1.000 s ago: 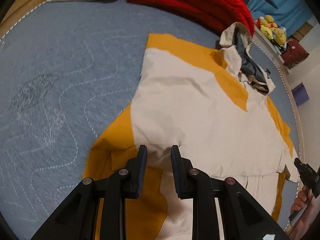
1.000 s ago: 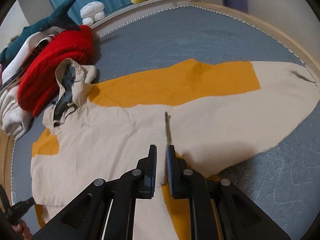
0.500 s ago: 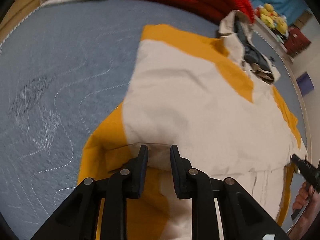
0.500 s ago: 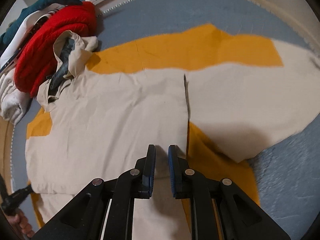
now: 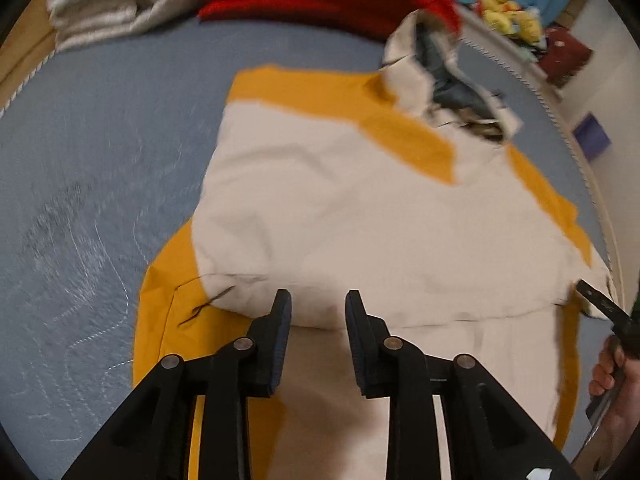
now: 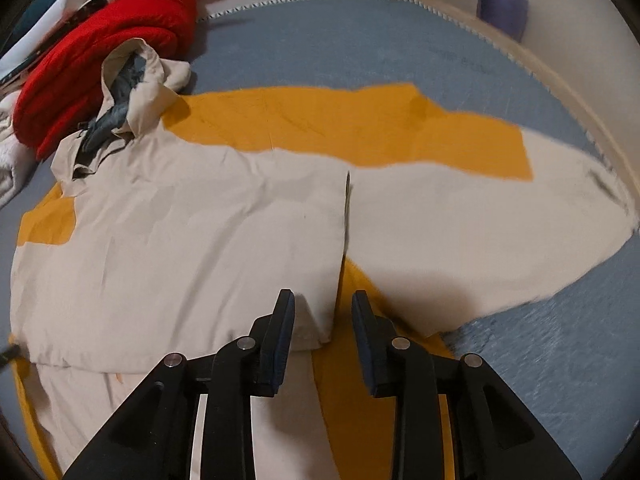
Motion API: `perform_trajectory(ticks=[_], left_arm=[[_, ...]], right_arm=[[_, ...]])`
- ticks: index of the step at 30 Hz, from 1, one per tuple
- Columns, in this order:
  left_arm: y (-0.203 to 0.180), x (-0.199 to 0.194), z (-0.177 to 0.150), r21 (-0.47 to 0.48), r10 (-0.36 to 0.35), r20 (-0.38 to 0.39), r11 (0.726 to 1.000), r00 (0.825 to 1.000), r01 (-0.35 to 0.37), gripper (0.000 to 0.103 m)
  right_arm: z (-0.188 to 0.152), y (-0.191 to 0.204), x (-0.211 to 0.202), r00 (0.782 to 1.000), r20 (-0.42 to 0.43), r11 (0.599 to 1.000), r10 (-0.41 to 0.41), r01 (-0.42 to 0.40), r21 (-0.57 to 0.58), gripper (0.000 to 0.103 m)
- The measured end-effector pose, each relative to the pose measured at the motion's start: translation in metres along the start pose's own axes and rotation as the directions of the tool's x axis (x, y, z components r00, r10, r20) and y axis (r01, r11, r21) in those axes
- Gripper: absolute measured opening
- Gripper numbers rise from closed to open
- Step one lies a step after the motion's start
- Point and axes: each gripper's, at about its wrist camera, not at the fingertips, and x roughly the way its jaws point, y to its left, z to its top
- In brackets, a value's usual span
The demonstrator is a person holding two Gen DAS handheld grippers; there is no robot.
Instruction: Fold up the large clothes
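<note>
On the blue quilted bed point(image 5: 100, 128) lies a large beige-and-yellow hooded jacket point(image 5: 360, 208), spread flat with its hood point(image 6: 132, 92) bunched against a red folded garment point(image 6: 100, 52) at the far side. One sleeve point(image 6: 460, 216) stretches out flat to the right in the right wrist view, beige along the near side and yellow along the far side.

Just ahead of the left tongs point(image 5: 314, 304) runs the folded lower edge of the beige body, and the tips hover over it with the fabric below and beyond them. These tongs stand spread, nothing pinched between the pads; they have just been opening. To their left a yellow panel point(image 5: 168, 320) with a dark loose thread lies on the bed.

Ahead of the right tongs point(image 6: 322, 304) the corner of the folded beige panel ends, with its straight edge running away from the tips toward the armpit seam. A yellow strip of the jacket shows under and to the right of that edge, passing beneath the right-hand finger. These tongs are also spread and have just been opening, the cloth corner lying in the gap but not squeezed by the pads.

At the right border of the left wrist view a hand point(image 5: 612, 384) grips the other tool's handle. A pale folded blanket point(image 5: 116, 0) sits beside the red garment.
</note>
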Motion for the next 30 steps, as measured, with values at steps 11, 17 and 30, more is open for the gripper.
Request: perform_trajectory(ticks=[11, 17, 30], left_arm=[[-0.092, -0.031, -0.048, 0.228, -0.071, -0.017, 0.971, 0.997, 0.073, 0.029], [-0.12, -0.028, -0.059, 0.275, -0.082, -0.033, 0.957, 0.996, 0.088, 0.029], [-0.125, -0.01, -0.056, 0.269, -0.067, -0.045, 0.96, 0.997, 0.077, 0.029]], right_arm=[[-0.003, -0.018, -0.047, 0.995, 0.096, 0.998, -0.042, 0.045, -0.033, 0.031], [-0.002, -0.051, -0.064, 0.99, 0.135, 0.999, -0.05, 0.05, -0.001, 0.031], [0.016, -0.243, -0.12, 0.934, 0.323, 0.946, -0.153, 0.044, 0.322, 0.016]])
